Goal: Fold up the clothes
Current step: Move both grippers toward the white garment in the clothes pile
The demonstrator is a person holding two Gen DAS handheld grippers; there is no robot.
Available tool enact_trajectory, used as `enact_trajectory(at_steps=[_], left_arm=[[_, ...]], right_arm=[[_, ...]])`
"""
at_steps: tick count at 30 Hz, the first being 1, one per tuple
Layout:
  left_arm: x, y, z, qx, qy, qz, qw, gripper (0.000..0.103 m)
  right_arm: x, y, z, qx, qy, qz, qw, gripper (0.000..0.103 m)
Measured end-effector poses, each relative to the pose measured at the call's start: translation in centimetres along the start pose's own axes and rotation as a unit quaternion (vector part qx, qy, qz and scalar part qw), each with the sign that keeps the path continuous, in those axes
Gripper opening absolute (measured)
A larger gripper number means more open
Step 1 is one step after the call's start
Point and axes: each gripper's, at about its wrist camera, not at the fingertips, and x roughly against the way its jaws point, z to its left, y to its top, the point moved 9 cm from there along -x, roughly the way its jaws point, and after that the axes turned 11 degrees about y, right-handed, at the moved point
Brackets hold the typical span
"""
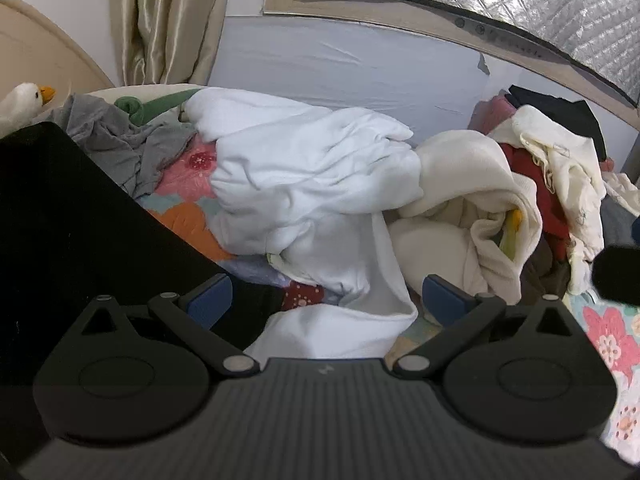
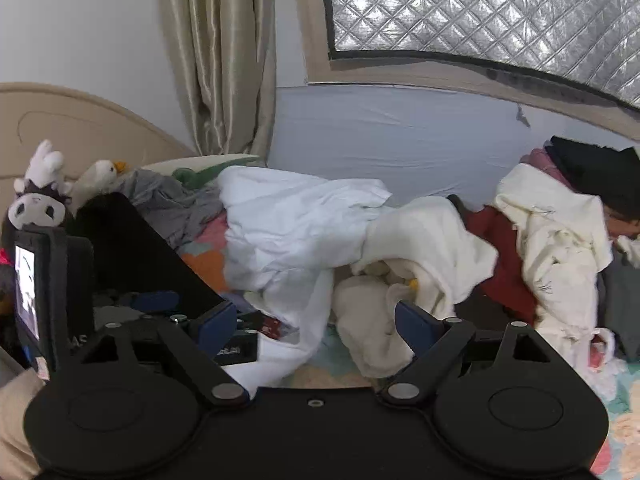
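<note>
A crumpled white garment (image 1: 308,184) (image 2: 292,224) lies across the floral bedspread (image 1: 612,344), its lower edge trailing down between my left fingers. To its right sits a cream knit garment (image 1: 468,184) (image 2: 424,240). My left gripper (image 1: 326,300) is open, its blue pads (image 1: 210,296) on either side of the white cloth's hem without pinching it. My right gripper (image 2: 316,324) is also open, hovering over the white hem and a cream bundle (image 2: 368,320). A flat black garment (image 1: 80,220) (image 2: 136,248) lies at the left.
A heap of cream, red and black clothes (image 1: 560,152) (image 2: 560,232) fills the right. Grey clothing (image 1: 120,136) (image 2: 168,204) and plush toys (image 2: 44,196) lie by the headboard (image 2: 80,120). A curtain (image 2: 216,56) and a quilted window cover (image 2: 500,8) stand behind.
</note>
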Motion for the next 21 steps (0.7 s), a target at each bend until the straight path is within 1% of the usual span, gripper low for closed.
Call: enact_trajectory(at_steps=[2, 4, 5, 7, 10, 12, 15, 21], left_arm=[[0.0, 0.0, 0.1, -0.01, -0.007, 0.003, 0.9999, 0.103], [0.0, -0.7, -0.2, -0.029, -0.004, 0.002, 0.9996, 0.103], [-0.1, -0.8, -0.1, -0.023, -0.013, 0.008, 0.9996, 0.103], [-0.3, -1.1, -0.5, -0.03, -0.011, 0.019, 0.9993, 0.103], [-0.2, -1.3, -1.0, -0.041, -0.012, 0.021, 0.9988, 0.103], [-0.1, -1.3, -0.8, -0.038, -0.017, 0.026, 0.9988, 0.103], [0.0, -1.4, -0.8, -0.036, -0.023, 0.031, 0.9986, 0.103], [-0.1, -1.3, -1.0, -0.04, -0.024, 0.032, 0.9984, 0.103]], right_arm=[[0.0, 0.1, -0.2, -0.011, 0.003, -0.001, 1.0, 0.09], [0.1, 0.2, -0.4, -0.022, 0.007, -0.003, 1.0, 0.09], [0.1, 0.2, -0.5, -0.027, 0.008, -0.004, 1.0, 0.09], [0.2, 0.3, -0.7, -0.038, 0.011, -0.005, 0.999, 0.09], [0.6, 0.2, -0.3, -0.026, 0.001, -0.002, 1.0, 0.09], [1.1, 0.1, -0.1, -0.02, -0.01, 0.005, 1.0, 0.09], [1.0, -0.1, -0.6, -0.029, -0.013, 0.013, 0.999, 0.09], [1.1, -0.1, -0.8, -0.033, -0.014, 0.01, 0.999, 0.09]])
